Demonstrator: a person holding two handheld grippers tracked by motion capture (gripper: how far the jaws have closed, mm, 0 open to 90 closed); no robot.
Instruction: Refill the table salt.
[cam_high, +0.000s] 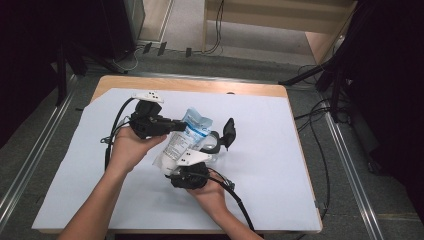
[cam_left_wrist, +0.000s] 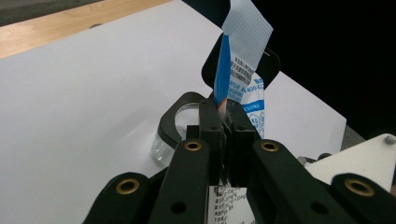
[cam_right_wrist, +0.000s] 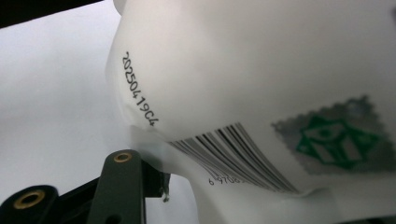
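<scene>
White and blue plastic marks the pouch (cam_high: 186, 136) we hold up over the pale sheet (cam_high: 280, 165) on the wooden table (cam_high: 200, 85). Our left gripper (cam_high: 176, 126) pinches the pouch's flat edge, jaws clamped tight on the film. Our right gripper (cam_high: 176, 167) carries the pouch's lower end; we cannot tell whether its jaws press on it. Just beyond the pouch stands a clear jar (cam_left_wrist: 175, 133) with a black hinged lid (cam_high: 229, 132) flipped up.
</scene>
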